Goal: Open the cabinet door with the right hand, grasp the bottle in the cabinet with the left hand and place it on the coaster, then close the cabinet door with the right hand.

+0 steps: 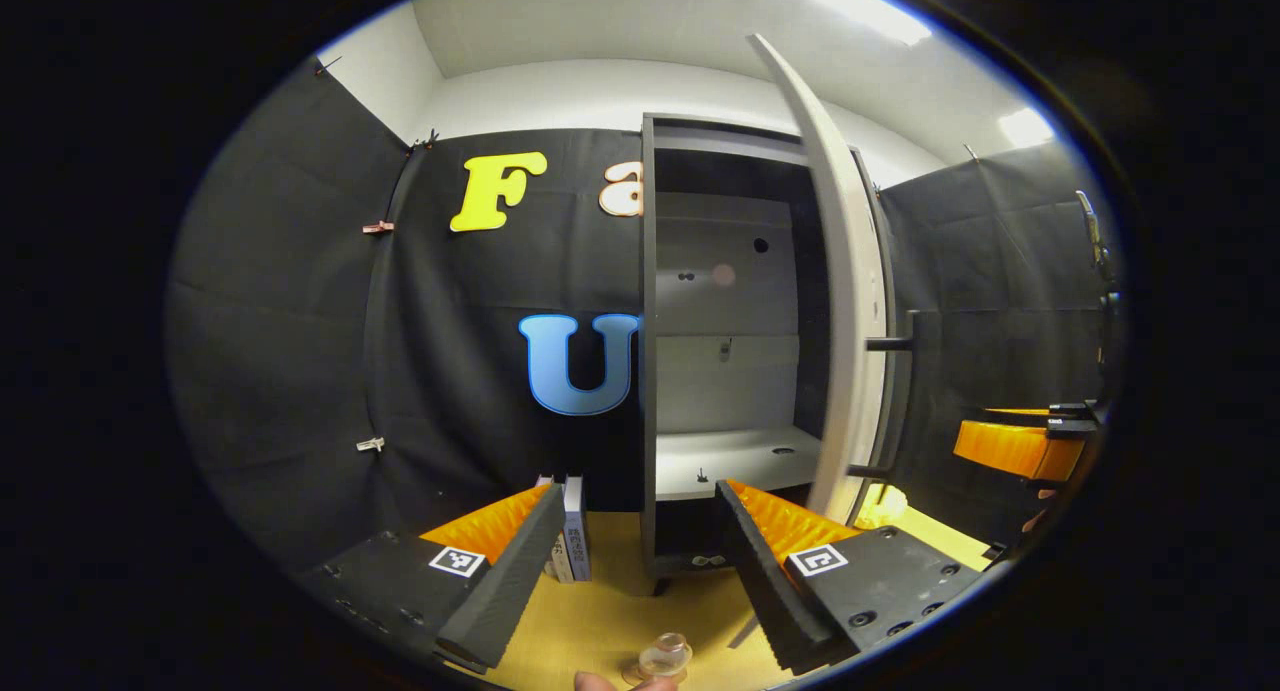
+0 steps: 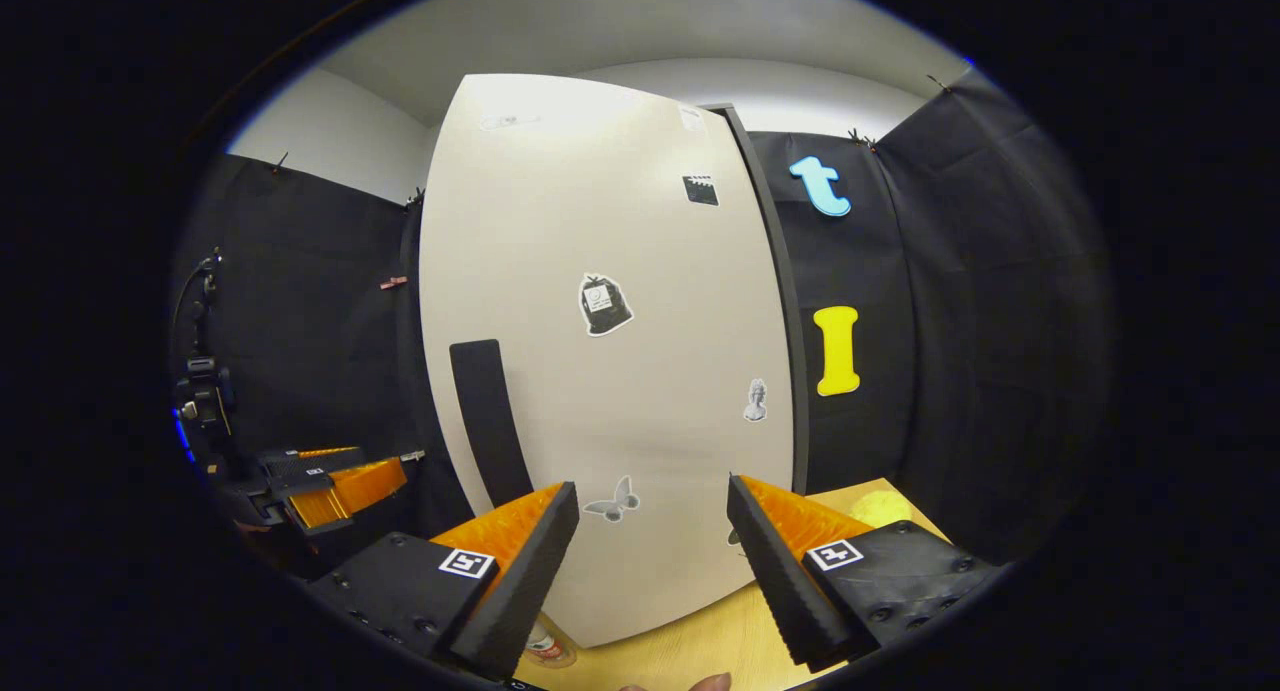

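Observation:
The grey cabinet [image 1: 648, 371] stands open, and its white shelf [image 1: 735, 461] is bare. Its white door [image 1: 845, 311] is swung out, edge-on in the left gripper view. In the right gripper view the same door [image 2: 620, 351] shows its stickered outer face and black handle [image 2: 488, 421]. A clear bottle [image 1: 665, 659] stands on the yellow table, low between the fingers of my left gripper [image 1: 640, 491], which is open and apart from it. I cannot tell what is under the bottle [image 2: 545, 646]. My right gripper [image 2: 652, 483] is open, facing the door just right of the handle.
Books [image 1: 572, 531] stand against the cabinet's left side. A pale yellow round thing [image 1: 885, 506] lies flat on the table behind the door. The right gripper [image 1: 1020, 446] hangs beyond the door; the left gripper [image 2: 320, 486] sits left of it. A fingertip [image 1: 595, 681] shows at the bottom edge.

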Demonstrator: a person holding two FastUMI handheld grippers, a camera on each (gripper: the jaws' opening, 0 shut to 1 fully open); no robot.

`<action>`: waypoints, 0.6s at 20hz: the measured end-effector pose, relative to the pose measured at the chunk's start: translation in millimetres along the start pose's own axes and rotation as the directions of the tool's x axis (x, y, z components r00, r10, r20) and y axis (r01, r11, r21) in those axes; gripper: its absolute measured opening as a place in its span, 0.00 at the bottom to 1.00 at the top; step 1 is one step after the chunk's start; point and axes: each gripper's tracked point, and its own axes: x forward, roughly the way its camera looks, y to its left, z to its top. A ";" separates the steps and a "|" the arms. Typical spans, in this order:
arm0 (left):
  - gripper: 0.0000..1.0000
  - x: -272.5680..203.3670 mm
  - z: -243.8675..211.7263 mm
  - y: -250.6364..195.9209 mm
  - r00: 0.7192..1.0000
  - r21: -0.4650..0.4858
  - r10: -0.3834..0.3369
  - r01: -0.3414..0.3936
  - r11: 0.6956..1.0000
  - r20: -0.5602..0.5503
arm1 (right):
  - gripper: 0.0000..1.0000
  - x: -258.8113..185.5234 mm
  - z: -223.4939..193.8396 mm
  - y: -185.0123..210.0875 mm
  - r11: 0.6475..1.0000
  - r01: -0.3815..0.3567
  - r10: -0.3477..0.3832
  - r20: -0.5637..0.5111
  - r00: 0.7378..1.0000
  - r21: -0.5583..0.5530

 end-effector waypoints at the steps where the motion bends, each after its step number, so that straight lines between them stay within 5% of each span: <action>1: 0.92 -0.3 -1.0 -0.9 1.000 0.000 -0.002 0.002 1.000 -0.002 | 0.97 -0.4 0.3 -2.0 1.000 0.006 -0.006 0.000 1.000 -0.003; 12: 0.95 -2.9 0.2 -15.0 1.000 -0.003 -0.023 0.023 1.000 0.001 | 0.98 -16.7 3.5 -12.4 0.997 0.058 -0.057 0.022 0.998 -0.058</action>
